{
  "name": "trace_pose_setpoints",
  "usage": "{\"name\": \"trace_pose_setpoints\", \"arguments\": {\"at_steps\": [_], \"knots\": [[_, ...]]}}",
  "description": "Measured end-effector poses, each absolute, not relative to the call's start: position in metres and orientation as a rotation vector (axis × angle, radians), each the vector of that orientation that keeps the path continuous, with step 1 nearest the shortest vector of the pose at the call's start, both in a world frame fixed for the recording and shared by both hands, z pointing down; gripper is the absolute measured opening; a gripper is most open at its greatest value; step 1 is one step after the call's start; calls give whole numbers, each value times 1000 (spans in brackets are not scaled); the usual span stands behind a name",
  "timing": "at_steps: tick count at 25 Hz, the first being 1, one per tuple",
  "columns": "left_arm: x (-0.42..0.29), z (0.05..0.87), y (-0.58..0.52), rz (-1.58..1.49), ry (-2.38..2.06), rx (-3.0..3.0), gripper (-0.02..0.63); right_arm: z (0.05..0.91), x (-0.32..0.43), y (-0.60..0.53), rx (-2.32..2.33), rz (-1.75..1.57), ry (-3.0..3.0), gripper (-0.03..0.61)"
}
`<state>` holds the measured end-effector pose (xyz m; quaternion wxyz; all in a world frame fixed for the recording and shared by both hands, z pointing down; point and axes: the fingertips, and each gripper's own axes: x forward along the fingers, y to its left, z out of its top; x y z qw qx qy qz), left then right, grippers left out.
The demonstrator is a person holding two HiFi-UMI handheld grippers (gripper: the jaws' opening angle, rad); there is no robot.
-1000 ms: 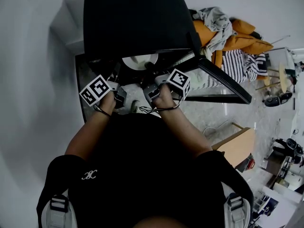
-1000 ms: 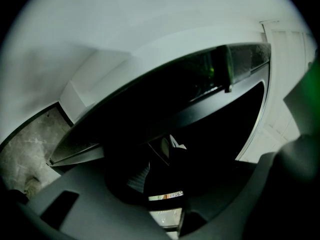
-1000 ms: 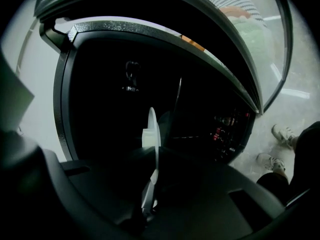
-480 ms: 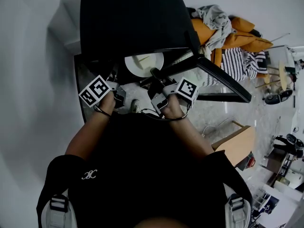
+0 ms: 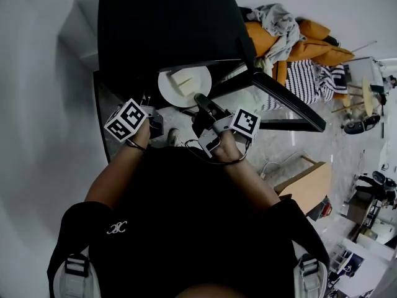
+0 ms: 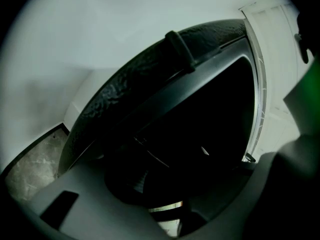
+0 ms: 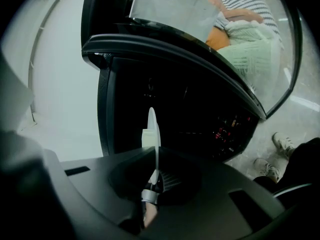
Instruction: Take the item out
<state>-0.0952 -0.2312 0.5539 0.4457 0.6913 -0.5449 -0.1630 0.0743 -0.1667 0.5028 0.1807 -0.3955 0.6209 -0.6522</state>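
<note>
In front of the black oven (image 5: pixel 167 23), the right gripper (image 5: pixel 201 104) has its jaws clamped on the rim of a white plate (image 5: pixel 184 87), arm reaching forward. The left gripper (image 5: pixel 152 121) hangs by the oven's lower left corner, its jaws too dark to read. A pale block (image 5: pixel 181 81) lies on the plate, just outside the oven's mouth. The door (image 5: pixel 288 107) stands open to the oven's right.

Left claw (image 5: pixel 154 124) dim, grip unclear
</note>
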Motion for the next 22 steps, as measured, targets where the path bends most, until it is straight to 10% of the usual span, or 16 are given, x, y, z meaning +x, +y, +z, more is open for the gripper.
{"name": "trace_pose_setpoints", "arguments": {"at_steps": [22], "knots": [[-104,552,-249,-468,-1591,1598,133,499,76,-164,-1034,-1885,1843,21]]}}
